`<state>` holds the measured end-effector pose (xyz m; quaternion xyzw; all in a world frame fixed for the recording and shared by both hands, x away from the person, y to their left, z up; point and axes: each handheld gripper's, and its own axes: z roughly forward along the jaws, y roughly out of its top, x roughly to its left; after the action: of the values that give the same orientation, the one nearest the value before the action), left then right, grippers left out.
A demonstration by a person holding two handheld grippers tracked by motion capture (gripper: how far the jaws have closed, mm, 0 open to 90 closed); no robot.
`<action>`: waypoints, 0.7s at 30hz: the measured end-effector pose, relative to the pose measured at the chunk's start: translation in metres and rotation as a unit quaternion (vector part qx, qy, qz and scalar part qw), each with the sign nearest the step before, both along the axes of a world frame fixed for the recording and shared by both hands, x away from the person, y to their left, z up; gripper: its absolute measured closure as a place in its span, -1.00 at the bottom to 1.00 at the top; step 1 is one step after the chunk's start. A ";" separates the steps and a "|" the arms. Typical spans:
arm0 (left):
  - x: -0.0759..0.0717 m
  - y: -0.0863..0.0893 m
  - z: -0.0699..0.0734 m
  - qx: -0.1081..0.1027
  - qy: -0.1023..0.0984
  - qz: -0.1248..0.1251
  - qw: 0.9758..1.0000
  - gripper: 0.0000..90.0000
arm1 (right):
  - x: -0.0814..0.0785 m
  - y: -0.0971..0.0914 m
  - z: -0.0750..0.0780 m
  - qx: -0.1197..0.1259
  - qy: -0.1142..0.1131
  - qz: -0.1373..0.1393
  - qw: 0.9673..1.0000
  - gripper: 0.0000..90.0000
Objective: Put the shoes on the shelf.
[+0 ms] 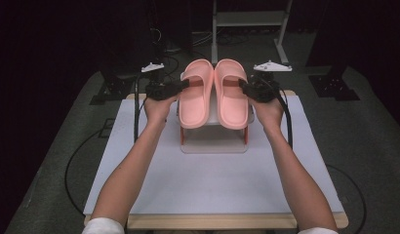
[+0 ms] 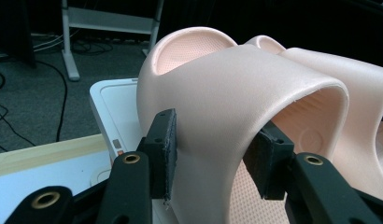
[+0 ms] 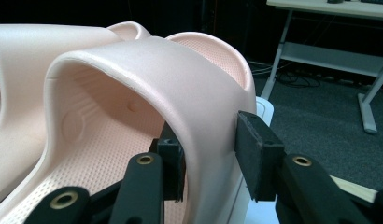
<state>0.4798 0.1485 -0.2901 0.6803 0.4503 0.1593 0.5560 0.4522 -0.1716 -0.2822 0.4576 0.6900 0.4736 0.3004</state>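
Pink slide sandals sit side by side on a white rack with orange legs [image 1: 213,141], toes pointing away from the person, on the white mat [image 1: 212,180] that covers the wooden table [image 1: 212,222]. The left sandal [image 1: 195,95] and the right sandal [image 1: 231,95] touch along their inner edges. The left gripper [image 1: 181,87] comes in from the left side and pinches the outer base of the left sandal's strap [image 2: 236,84]; in the left gripper view one black pad sits outside the strap and the other inside it, under the arch. The right gripper [image 1: 244,87] does the same from the right side, its jaws closed on the outer base of the right sandal's strap [image 3: 180,74], one pad inside and one outside. Both hands hold their grippers level with the rack top. Black cables [image 1: 137,112] trail down from the grippers along the forearms. A metal table frame [image 3: 320,51] stands on the dark floor beyond
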 end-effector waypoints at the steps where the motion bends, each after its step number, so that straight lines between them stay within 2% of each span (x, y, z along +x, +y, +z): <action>1: 0.000 0.000 0.000 0.000 0.000 0.000 1.000 0.25 | 0.000 0.000 0.000 0.000 0.000 0.000 1.000 0.41; 21: 0.018 -0.009 -0.009 0.002 0.018 0.007 1.000 0.20 | 0.022 0.003 -0.012 0.007 0.021 -0.012 1.000 0.36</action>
<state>0.4978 0.1392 -0.2991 0.6808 0.4645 0.1522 0.5455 0.4743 -0.1683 -0.2946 0.4778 0.6874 0.4651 0.2880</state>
